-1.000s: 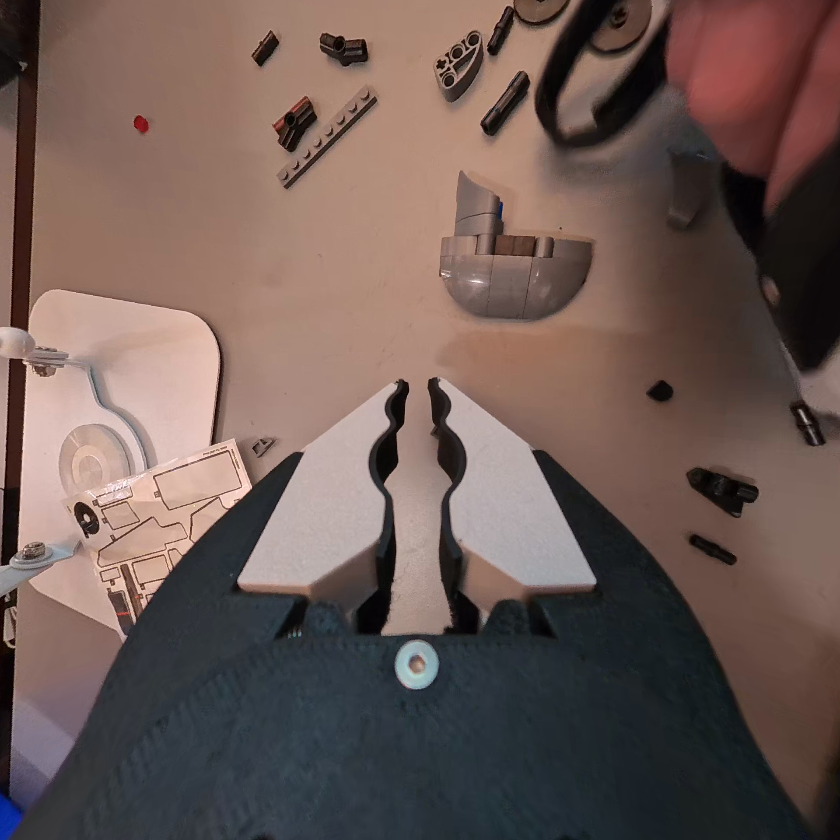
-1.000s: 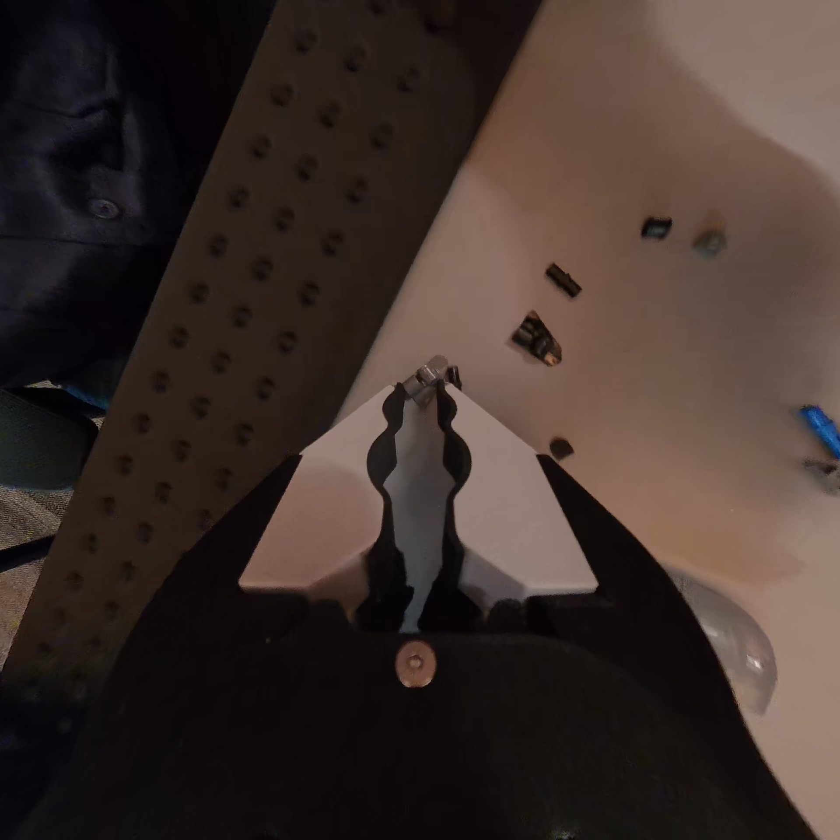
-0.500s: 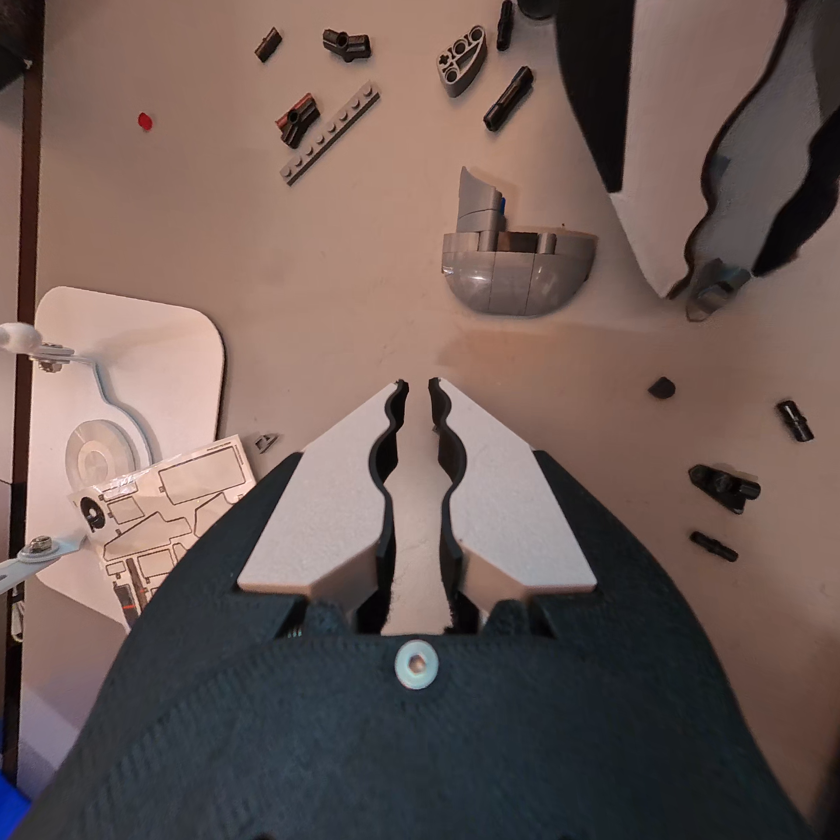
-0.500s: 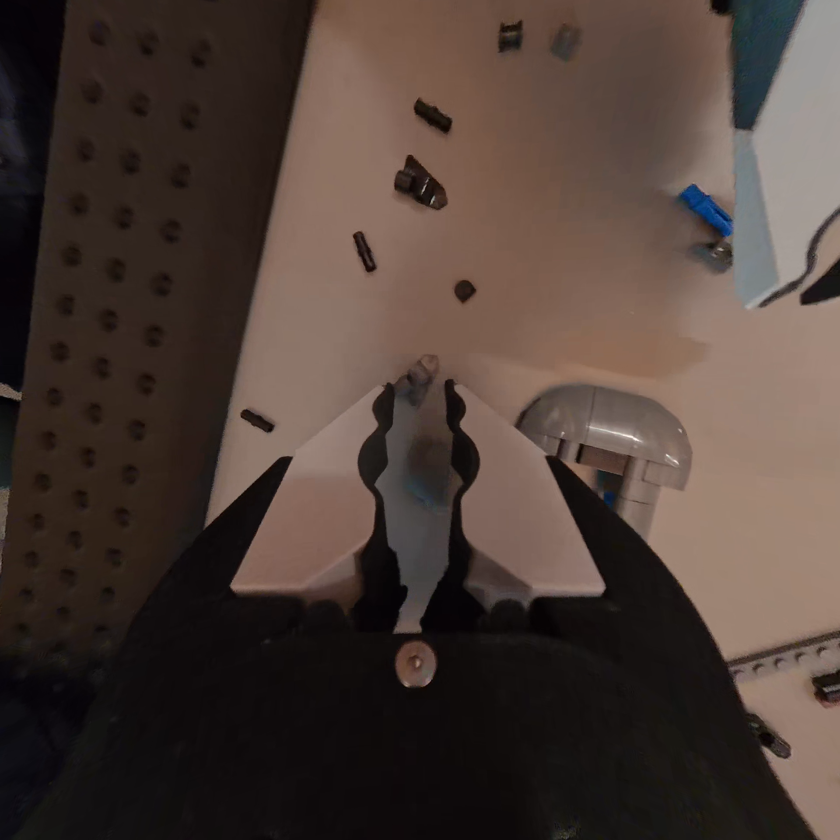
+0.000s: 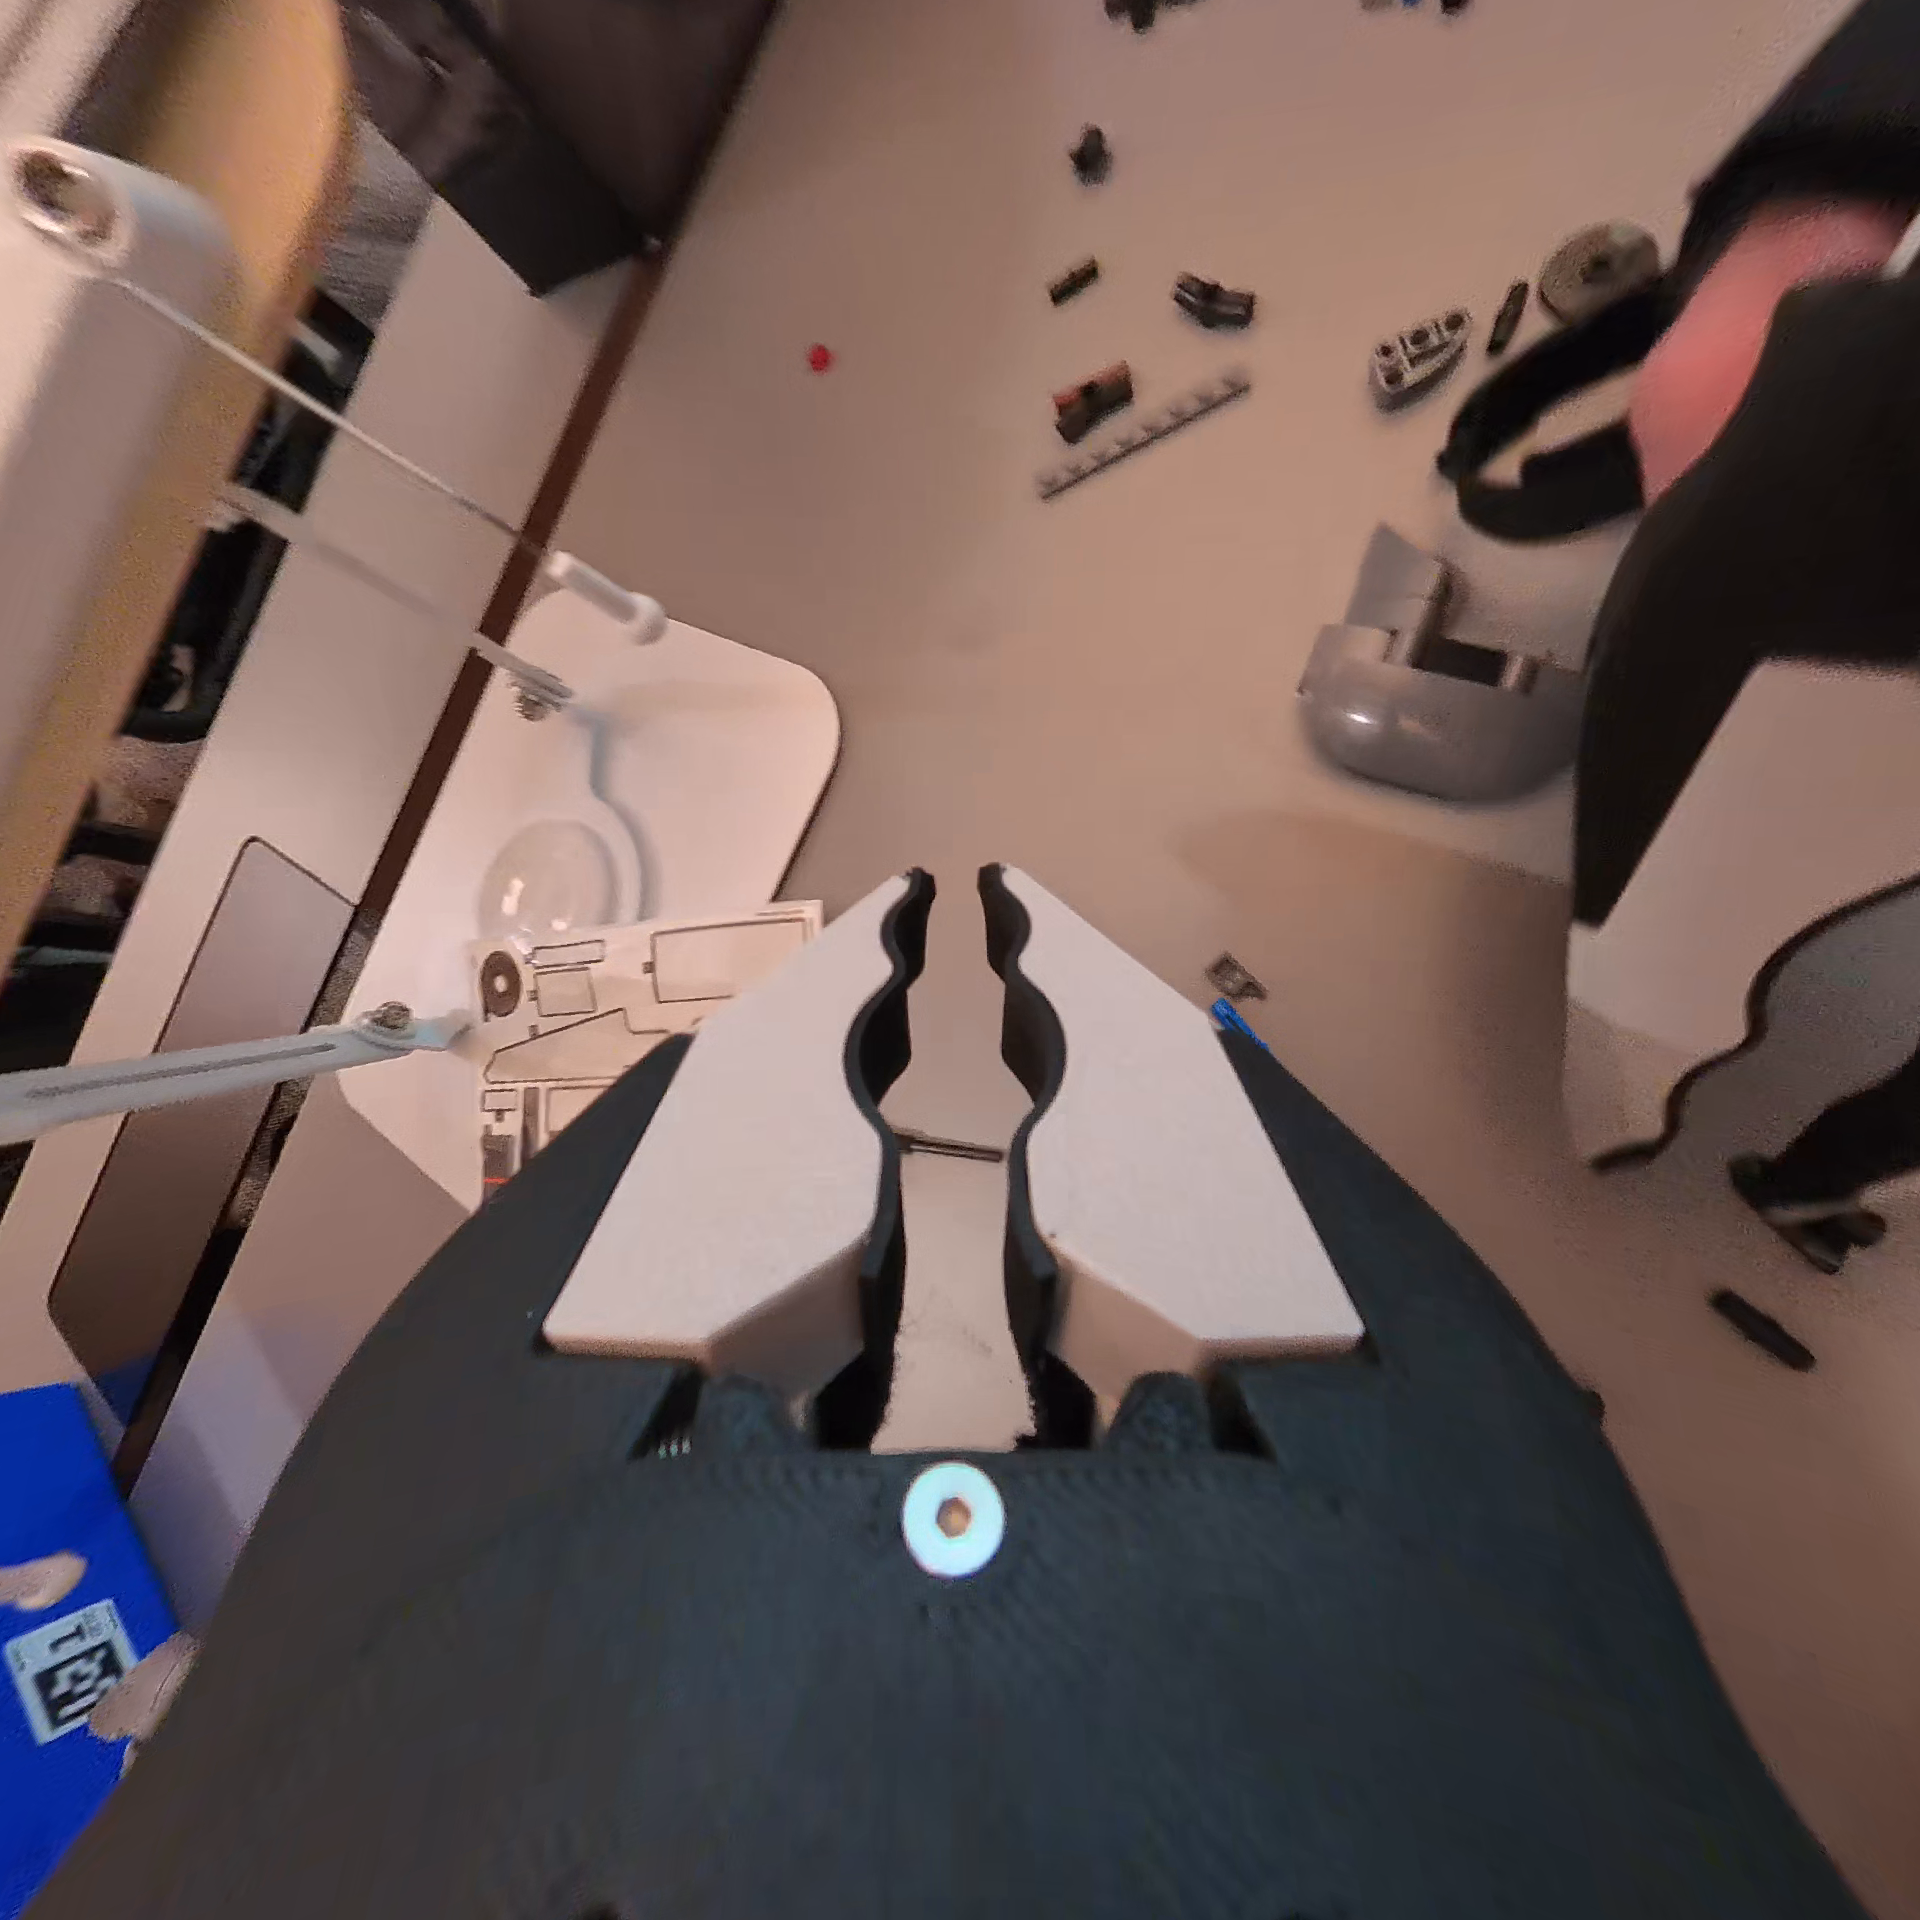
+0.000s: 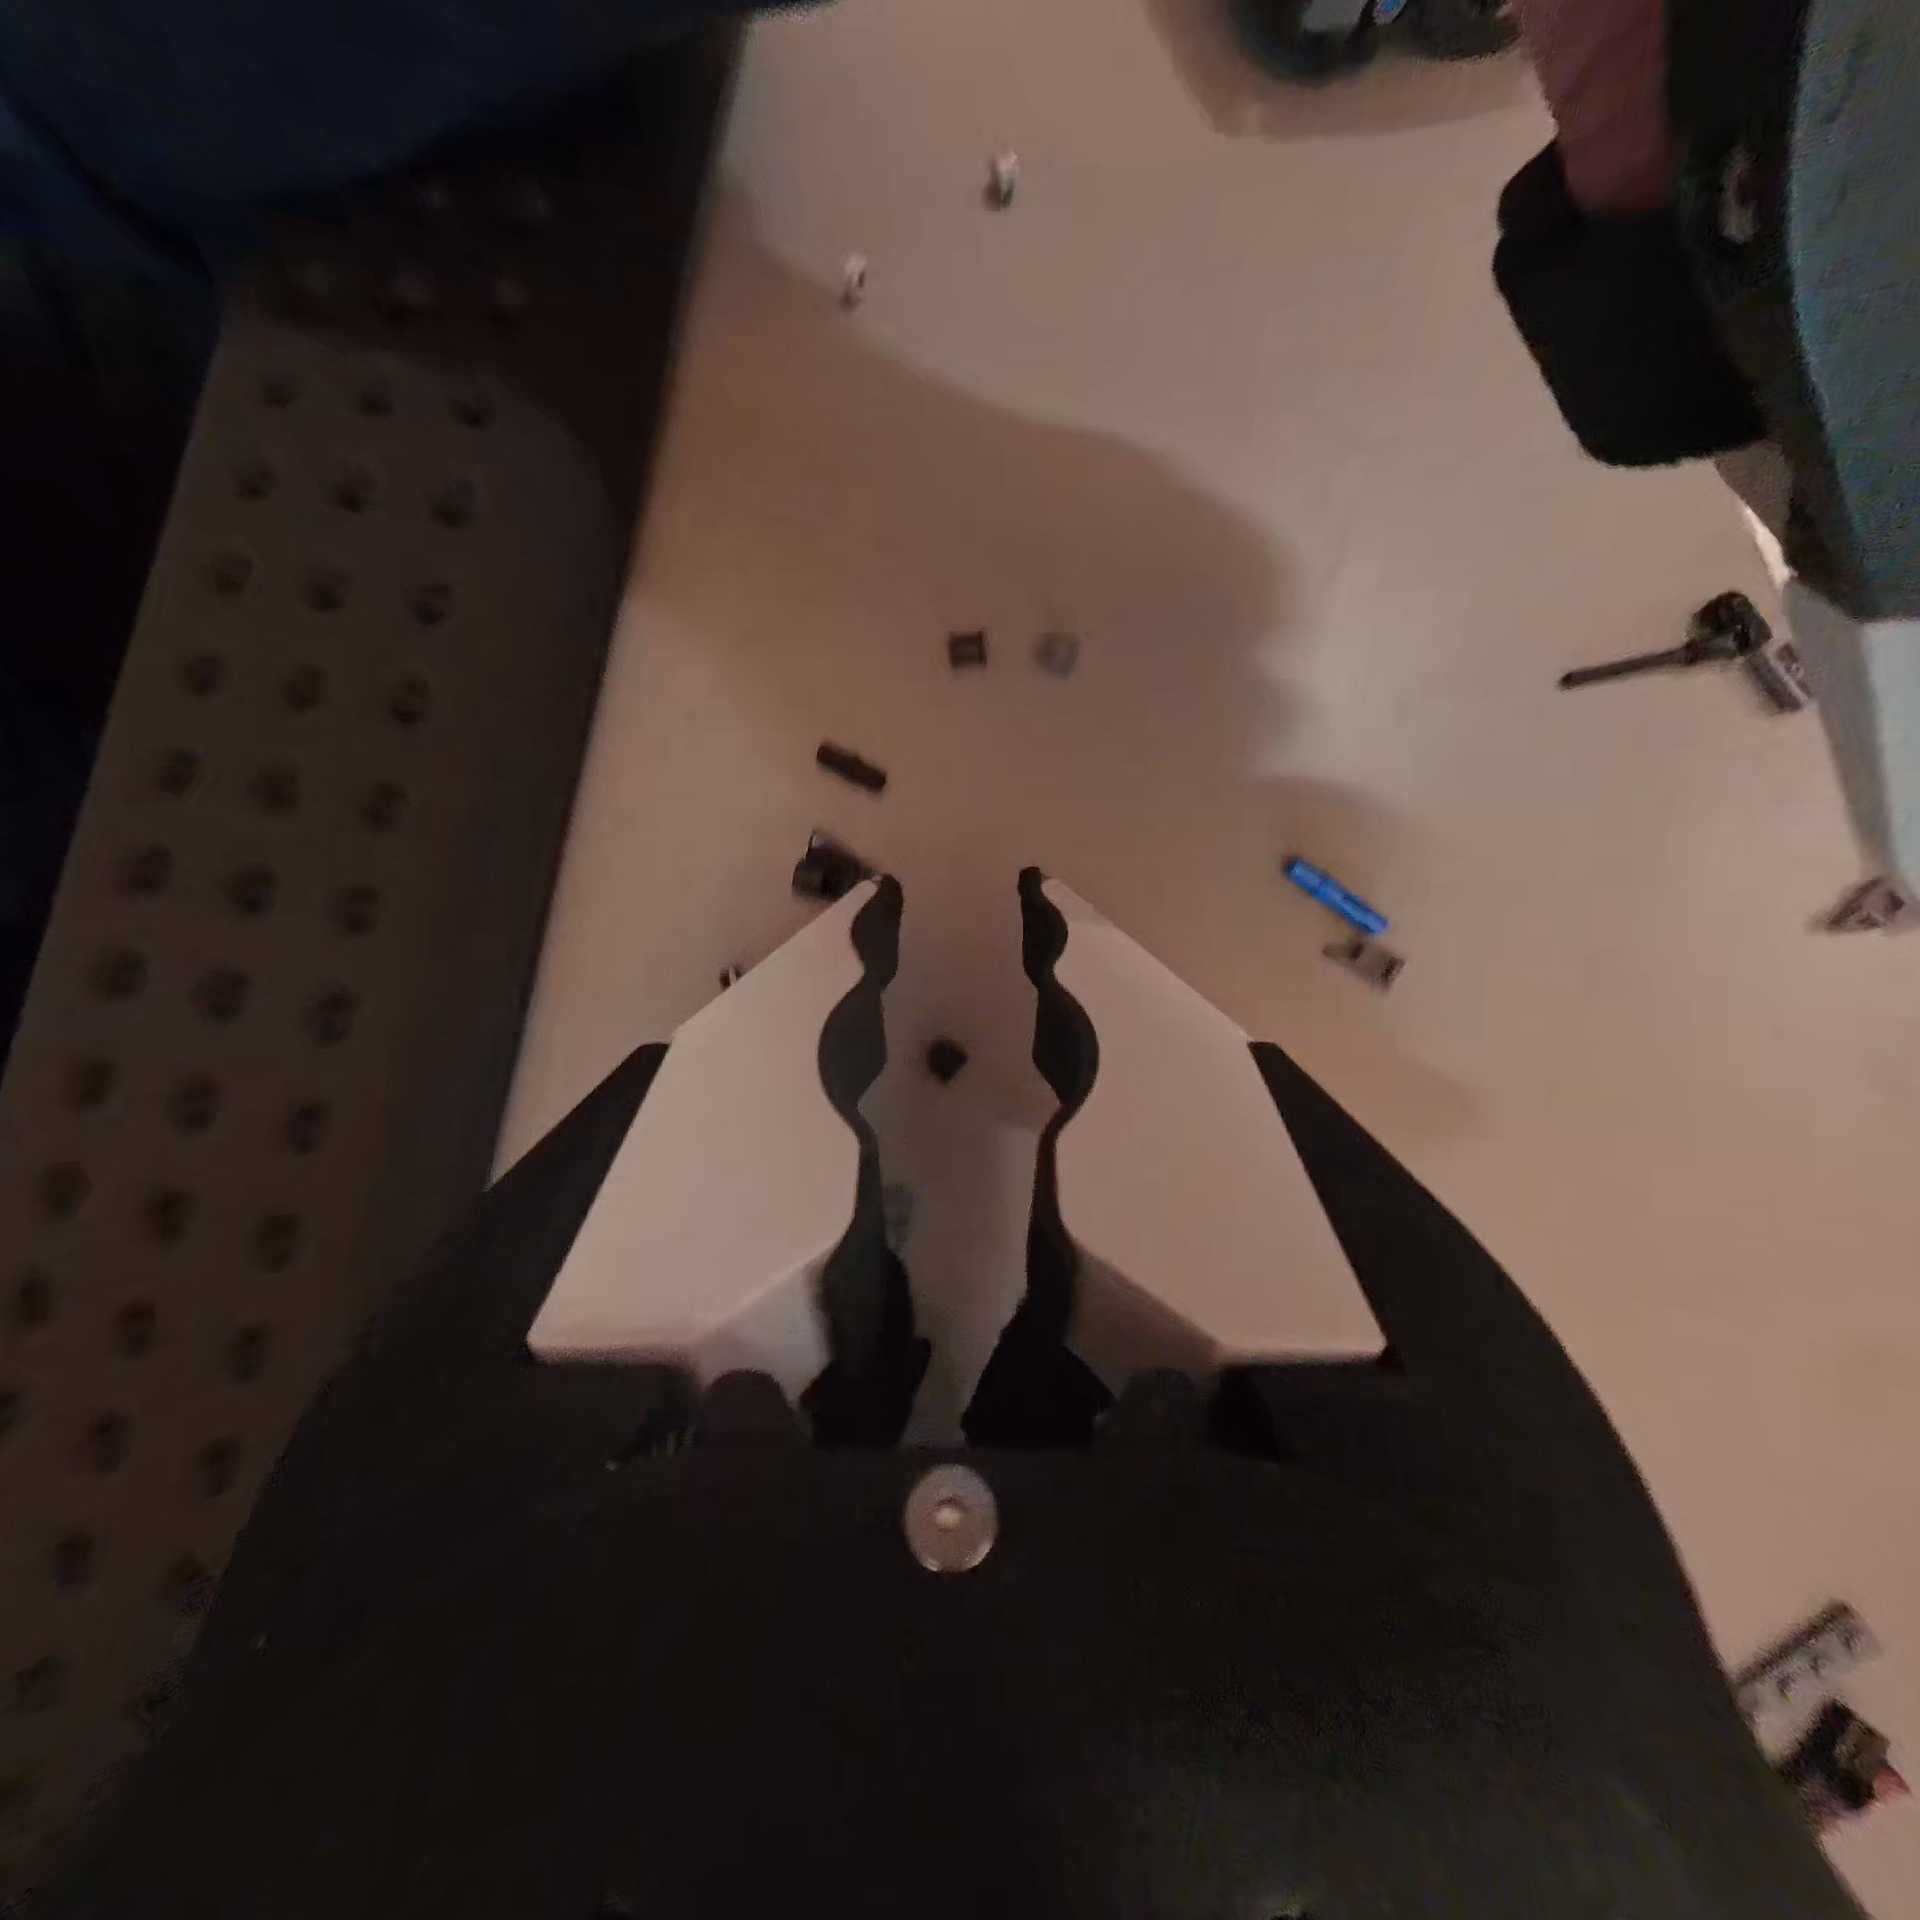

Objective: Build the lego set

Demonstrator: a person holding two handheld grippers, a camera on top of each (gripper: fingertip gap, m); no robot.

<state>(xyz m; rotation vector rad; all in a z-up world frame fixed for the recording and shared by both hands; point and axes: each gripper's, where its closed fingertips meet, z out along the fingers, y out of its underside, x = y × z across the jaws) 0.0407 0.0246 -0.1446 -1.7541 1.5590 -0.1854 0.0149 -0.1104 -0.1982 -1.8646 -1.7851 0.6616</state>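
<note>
Grippers: left gripper (image 5: 956, 883) and right gripper (image 6: 958, 883) both released, wavy-edged fingers empty. Rounded grey lego hull (image 5: 1423, 717) partly hidden, blurred.

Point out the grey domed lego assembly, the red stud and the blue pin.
grey domed lego assembly (image 5: 1429, 732): left wrist view, on its curved shell.
red stud (image 5: 820, 358): left wrist view, its centre.
blue pin (image 6: 1334, 895): right wrist view, mid-length.

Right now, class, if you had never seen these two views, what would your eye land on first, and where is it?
First, the grey rounded lego assembly at the right of the left wrist view, beside the right gripper. Next, the open left gripper at centre. In the right wrist view, a blue pin stands out on the pale table.
</note>
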